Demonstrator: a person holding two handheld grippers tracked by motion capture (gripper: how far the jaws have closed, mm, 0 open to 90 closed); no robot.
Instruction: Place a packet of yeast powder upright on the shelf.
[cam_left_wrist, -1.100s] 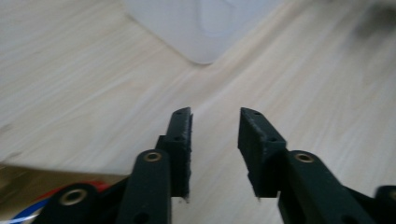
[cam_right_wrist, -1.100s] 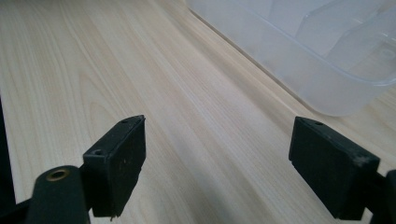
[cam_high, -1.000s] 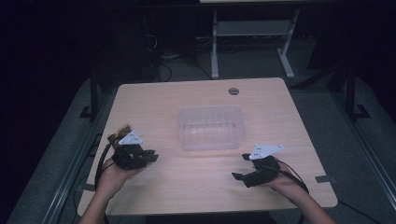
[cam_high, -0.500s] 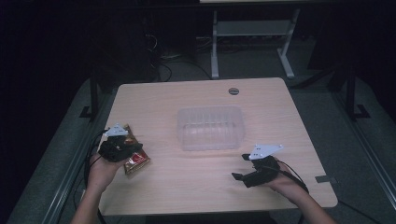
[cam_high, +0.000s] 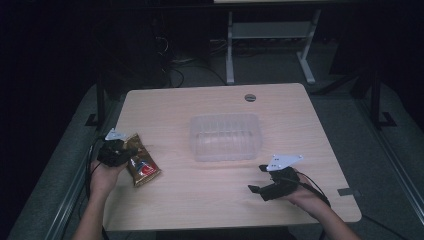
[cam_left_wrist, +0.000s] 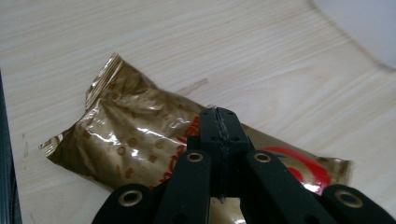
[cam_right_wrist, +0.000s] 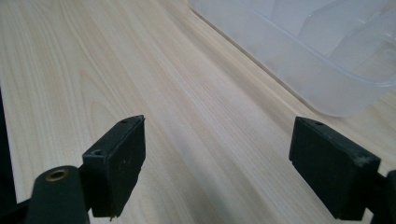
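So, left gripper (cam_left_wrist: 218, 122) clamped onto a gold snack packet (cam_left_wrist: 140, 135) at the worktop's (cam_high: 210, 200) left edge.
Its jaws just closed, pressed together on the packet's foil. Right gripper (cam_right_wrist: 217, 158) sits idle with jaws spread wide, near the clear plastic tub (cam_high: 226, 136) mid-worktop.

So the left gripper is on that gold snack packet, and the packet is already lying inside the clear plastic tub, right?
Not quite. The left gripper is on the gold snack packet, but the packet lies on the bare table, well to the left of the clear plastic tub. The high view shows the gap between them.
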